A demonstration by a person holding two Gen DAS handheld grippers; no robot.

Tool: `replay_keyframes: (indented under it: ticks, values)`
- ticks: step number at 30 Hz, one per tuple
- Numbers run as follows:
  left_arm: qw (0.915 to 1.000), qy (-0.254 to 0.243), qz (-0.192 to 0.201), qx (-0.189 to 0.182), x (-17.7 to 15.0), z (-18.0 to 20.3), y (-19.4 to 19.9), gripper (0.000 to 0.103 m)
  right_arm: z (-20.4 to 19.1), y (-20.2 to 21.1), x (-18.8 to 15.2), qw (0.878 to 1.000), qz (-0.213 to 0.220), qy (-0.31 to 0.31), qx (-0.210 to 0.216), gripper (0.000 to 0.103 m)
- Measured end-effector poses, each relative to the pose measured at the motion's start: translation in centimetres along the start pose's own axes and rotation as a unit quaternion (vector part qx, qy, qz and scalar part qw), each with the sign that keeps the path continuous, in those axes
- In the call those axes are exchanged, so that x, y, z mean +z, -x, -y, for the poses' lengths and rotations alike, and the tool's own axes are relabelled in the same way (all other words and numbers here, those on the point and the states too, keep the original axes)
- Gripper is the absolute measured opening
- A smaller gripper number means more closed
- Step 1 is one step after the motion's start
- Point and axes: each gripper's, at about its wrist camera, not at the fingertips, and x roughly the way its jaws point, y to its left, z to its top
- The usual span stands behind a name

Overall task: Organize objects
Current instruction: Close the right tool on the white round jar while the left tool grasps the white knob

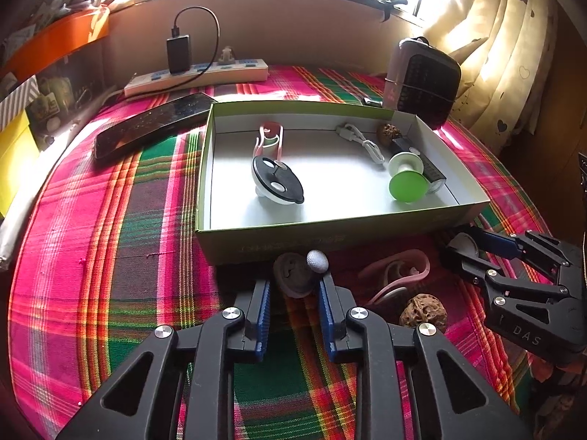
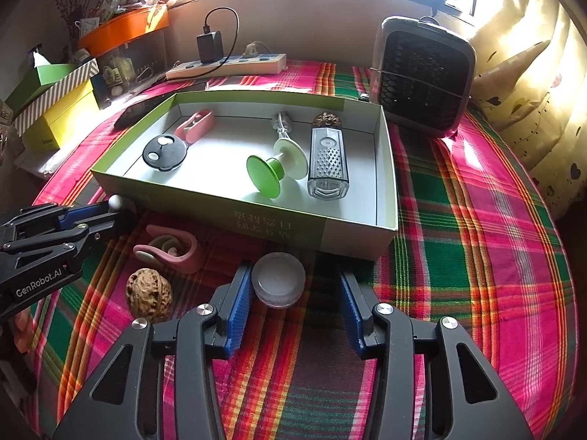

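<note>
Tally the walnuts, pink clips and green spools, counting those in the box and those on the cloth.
Brown wrinkled walnuts: 2
Pink plastic clips: 2
Green-and-white plastic spools: 1
Total: 5

The right tool point(image 1: 458, 253) carries the white letters "DAS" on its black body, seen from the left wrist. The left tool point(image 2: 121, 212) reads "GenRobot.AI" in white on its black side, seen from the right wrist. The green box point(image 2: 256, 216) bears Chinese characters on its near wall, upside down and not legible.
</note>
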Motion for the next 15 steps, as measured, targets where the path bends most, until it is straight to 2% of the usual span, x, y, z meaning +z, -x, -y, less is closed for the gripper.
replay_keyframes:
  ticks: [6,15]
  values:
    - [1.0000,0.000,0.000,0.000,-0.02,0.00,0.05,0.021,-0.35,0.05,0.04,1.000,0.002,0.009,0.011,0.030]
    - [1.0000,0.000,0.001,0.000,-0.03,-0.02,0.07,0.021,-0.31,0.06,0.08,1.000,0.002,0.007,0.015,0.028]
